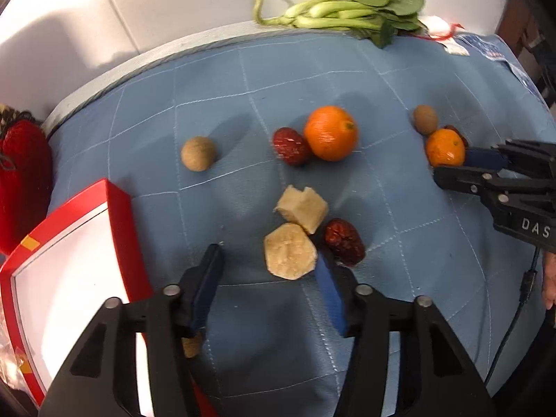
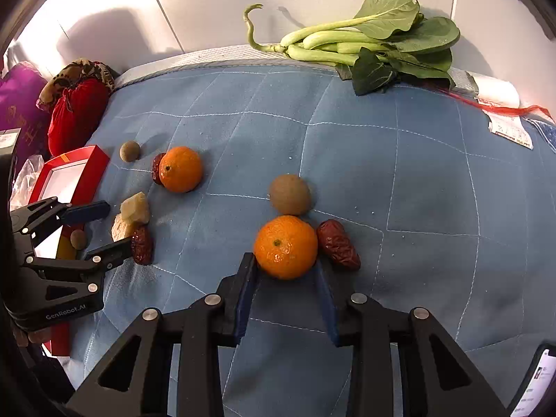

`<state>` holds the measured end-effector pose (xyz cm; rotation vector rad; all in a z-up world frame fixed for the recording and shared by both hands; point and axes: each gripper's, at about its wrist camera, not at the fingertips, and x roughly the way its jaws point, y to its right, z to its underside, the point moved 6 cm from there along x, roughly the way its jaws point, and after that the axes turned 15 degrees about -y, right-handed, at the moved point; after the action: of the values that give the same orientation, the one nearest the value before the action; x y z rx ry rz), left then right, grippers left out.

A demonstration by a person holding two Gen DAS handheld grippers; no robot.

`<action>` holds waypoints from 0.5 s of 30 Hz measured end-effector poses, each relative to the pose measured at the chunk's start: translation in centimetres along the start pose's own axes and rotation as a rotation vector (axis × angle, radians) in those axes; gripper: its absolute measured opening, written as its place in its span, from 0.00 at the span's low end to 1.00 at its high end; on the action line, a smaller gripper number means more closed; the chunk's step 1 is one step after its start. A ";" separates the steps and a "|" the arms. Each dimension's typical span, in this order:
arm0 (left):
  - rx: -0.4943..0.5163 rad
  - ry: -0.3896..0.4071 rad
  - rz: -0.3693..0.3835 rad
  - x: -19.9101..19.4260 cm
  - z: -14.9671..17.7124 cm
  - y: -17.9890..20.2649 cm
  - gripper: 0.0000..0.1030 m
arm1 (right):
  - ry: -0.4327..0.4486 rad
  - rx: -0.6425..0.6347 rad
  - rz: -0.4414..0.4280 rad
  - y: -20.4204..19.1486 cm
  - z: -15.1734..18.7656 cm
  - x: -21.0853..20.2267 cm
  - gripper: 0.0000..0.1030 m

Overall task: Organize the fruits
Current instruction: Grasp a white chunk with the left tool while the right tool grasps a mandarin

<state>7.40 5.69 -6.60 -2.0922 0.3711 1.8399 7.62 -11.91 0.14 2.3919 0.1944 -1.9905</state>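
Observation:
Fruits lie on a blue quilted cloth. My left gripper is open just before a pale peeled chunk, beside a second chunk and a red date. Farther off lie an orange, a red date and a brown longan. My right gripper is open, its fingertips at both sides of a second orange; I cannot tell if they touch it. A brown round fruit lies behind it and a red date at its right.
A red box with a white inside stands at the left. Bok choy lies at the cloth's far edge. A red pouch sits far left. A small longan lies by the box. A phone shows at the lower right.

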 end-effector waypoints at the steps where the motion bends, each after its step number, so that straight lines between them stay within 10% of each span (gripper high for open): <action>1: 0.003 0.001 0.000 0.0 0.1 0.2 0.42 | 0.000 -0.002 -0.001 0.0 0.0 -0.1 0.32; 5: -0.039 0.008 0.070 -0.6 0.4 0.2 0.25 | -0.001 0.006 -0.011 0.1 0.0 -0.3 0.31; 15: -0.086 0.113 0.107 -6.1 3.6 -3.2 0.24 | 0.055 -0.030 -0.115 -2.0 0.6 -3.3 0.31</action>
<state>4.66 9.96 -0.75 -2.2824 0.4470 1.8309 6.24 -10.20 3.37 2.4714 0.3684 -1.9531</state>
